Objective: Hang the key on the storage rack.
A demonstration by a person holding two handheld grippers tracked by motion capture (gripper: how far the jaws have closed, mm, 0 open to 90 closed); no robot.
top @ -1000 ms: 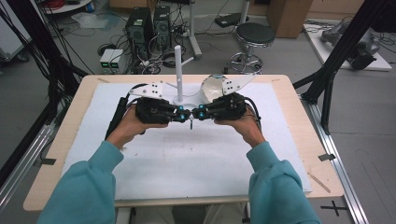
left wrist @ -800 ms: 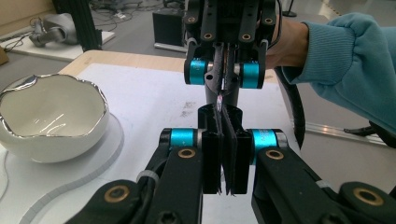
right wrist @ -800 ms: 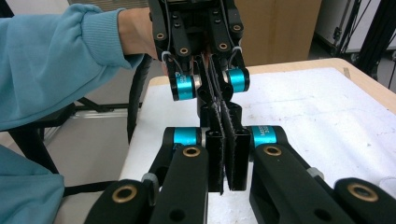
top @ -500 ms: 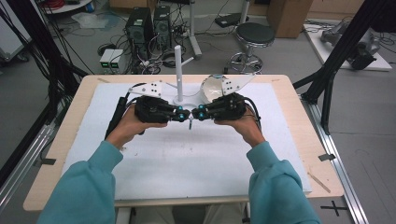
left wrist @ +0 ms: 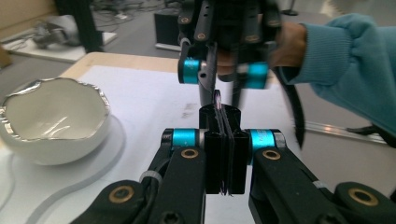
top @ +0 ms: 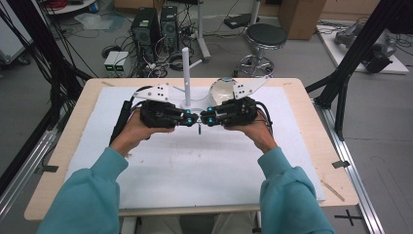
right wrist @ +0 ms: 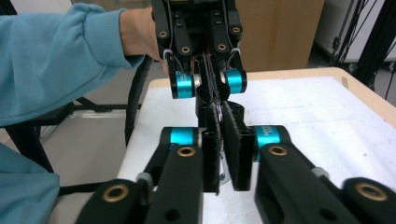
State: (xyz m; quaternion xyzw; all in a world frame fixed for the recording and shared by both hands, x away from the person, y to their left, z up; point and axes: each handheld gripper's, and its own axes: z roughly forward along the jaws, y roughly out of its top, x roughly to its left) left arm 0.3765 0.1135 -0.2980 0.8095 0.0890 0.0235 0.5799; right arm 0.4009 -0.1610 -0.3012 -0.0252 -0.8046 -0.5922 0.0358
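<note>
Where the two tools meet above the desk (top: 160, 165), a small thin metal piece (top: 199, 128) hangs, its exact form too small to tell. The left hand-held gripper (left wrist: 225, 140) is pressed together on its edge. The right hand-held gripper (right wrist: 221, 140) has just been opening; its jaws stand slightly spread with the piece between them, so the handover to the left appears nearly done. Compared with the earlier frame, both hands hold the same place. A white bowl (left wrist: 53, 122) and white post (top: 186, 75) stand just behind.
</note>
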